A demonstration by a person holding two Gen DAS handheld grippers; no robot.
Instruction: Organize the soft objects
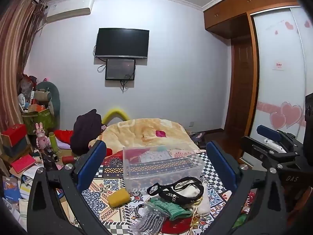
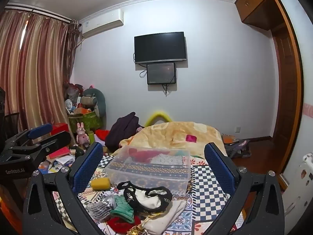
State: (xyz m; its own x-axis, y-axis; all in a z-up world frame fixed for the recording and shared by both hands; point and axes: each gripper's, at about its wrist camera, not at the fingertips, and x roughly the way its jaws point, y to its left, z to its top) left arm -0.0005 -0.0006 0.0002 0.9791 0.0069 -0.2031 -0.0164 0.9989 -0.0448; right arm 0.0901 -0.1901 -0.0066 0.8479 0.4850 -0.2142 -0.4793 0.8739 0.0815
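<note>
A clear plastic box (image 1: 162, 166) (image 2: 150, 166) stands empty on the patterned bedspread (image 1: 109, 205) (image 2: 207, 186). In front of it lies a pile of soft things: a yellow sponge (image 1: 118, 197) (image 2: 100, 183), a black-trimmed white pouch (image 1: 185, 191) (image 2: 148, 196), a green cloth (image 1: 172, 208) (image 2: 122, 208), a grey striped item in a bag (image 1: 149, 223) (image 2: 100, 207) and a red cloth (image 1: 176, 226) (image 2: 119, 223). My left gripper (image 1: 156, 152) is open and empty above the pile. My right gripper (image 2: 153, 152) is open and empty, also above it.
A yellow blanket (image 1: 148, 133) (image 2: 176, 135) is heaped behind the box. Clutter, boxes and a pink rabbit toy (image 1: 42, 137) (image 2: 82, 134) fill the floor at left. The wardrobe (image 1: 277, 68) stands at right. The other gripper shows at each view's edge (image 1: 273, 146) (image 2: 29, 143).
</note>
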